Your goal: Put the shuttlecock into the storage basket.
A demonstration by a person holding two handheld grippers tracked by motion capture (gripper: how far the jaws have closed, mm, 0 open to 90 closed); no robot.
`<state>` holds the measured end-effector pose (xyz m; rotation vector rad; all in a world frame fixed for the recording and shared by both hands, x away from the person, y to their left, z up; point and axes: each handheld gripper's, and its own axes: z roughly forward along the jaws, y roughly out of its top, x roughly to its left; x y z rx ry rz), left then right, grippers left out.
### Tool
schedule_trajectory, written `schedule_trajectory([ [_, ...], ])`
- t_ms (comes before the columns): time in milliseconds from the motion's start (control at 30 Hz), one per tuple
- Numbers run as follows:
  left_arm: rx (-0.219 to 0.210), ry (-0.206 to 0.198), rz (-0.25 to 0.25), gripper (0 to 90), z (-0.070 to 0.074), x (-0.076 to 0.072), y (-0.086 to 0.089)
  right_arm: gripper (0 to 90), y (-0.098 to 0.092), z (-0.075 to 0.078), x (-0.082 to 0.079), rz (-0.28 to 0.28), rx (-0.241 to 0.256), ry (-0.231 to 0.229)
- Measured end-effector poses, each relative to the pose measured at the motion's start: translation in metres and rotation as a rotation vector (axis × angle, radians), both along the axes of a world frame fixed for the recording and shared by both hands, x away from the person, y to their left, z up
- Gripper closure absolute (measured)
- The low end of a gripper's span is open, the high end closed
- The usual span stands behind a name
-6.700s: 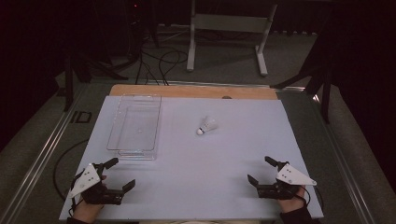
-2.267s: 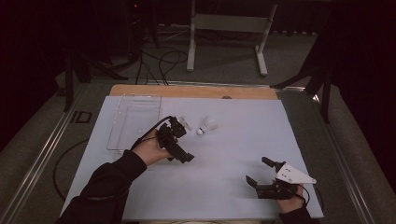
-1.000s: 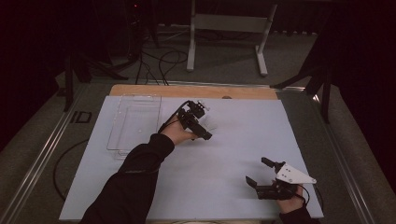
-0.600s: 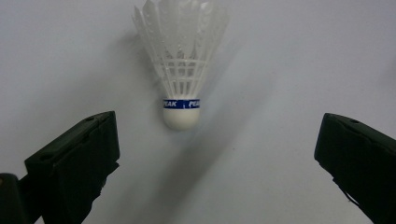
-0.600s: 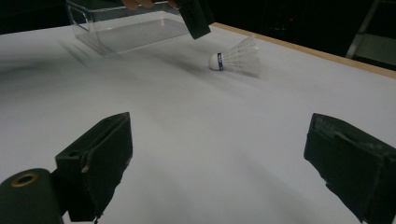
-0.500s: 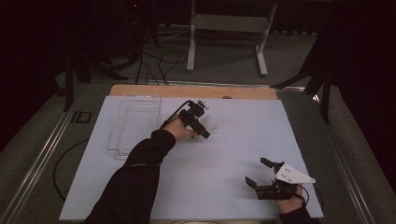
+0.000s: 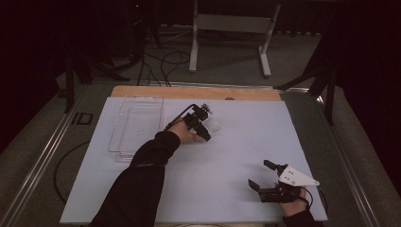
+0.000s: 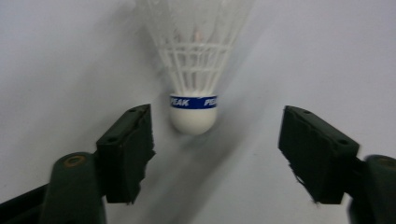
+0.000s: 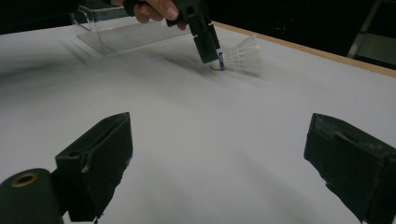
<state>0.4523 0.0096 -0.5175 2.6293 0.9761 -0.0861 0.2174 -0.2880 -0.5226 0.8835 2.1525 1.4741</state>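
A white shuttlecock (image 8: pixel 195 60) with a blue band and a round cork tip lies on the white table sheet (image 7: pixel 227 156), cork toward my left gripper (image 8: pixel 217 149). That gripper is open, its jaws wide apart on either side of the cork and not touching it. In the high view the left gripper (image 7: pixel 204 126) sits at the table's middle back, right against the shuttlecock (image 7: pixel 213 126). My right gripper (image 7: pixel 261 176) rests open near the front right edge, with nothing between its jaws. In the right gripper view the shuttlecock (image 9: pixel 240 57) lies far ahead of the right gripper (image 9: pixel 217 161).
A clear plastic tray (image 7: pixel 137 124) stands at the back left of the sheet. A wooden strip (image 7: pixel 194 92) runs along the table's far edge. Cables and a metal stand (image 7: pixel 231 28) are on the floor beyond.
My left gripper has travelled from the front left corner up to the shuttlecock and settled with its jaws around the cork. The right gripper has barely moved.
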Motion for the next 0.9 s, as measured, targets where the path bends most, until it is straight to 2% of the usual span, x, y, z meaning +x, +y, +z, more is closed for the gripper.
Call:
schedule_trajectory([
  [133,0.014,0.004,0.002,41.1,-0.007,0.001,0.000,8.3,0.000,0.000,0.000,-0.001,0.000,-0.001],
  [167,0.029,0.001,0.001,42.7,-0.009,0.001,0.000,8.3,0.000,0.000,0.000,-0.002,0.002,0.001],
  [233,0.024,0.002,-0.003,45.5,-0.011,0.001,0.000,8.3,-0.001,0.000,0.000,-0.002,0.002,0.001],
  [433,0.027,-0.014,-0.002,52.2,-0.011,0.002,-0.003,8.3,0.000,0.000,0.000,0.000,0.001,0.002],
  [600,0.037,-0.021,-0.003,65.1,-0.010,0.003,-0.006,8.3,0.000,0.000,0.000,0.002,-0.001,0.001],
  [767,0.059,-0.028,-0.018,66.4,-0.009,0.002,-0.011,8.3,-0.001,0.000,0.000,-0.001,0.001,0.001],
  [900,0.053,-0.003,-0.042,66.6,-0.008,0.001,-0.013,8.3,-0.001,0.000,0.000,0.000,0.001,-0.001],
])
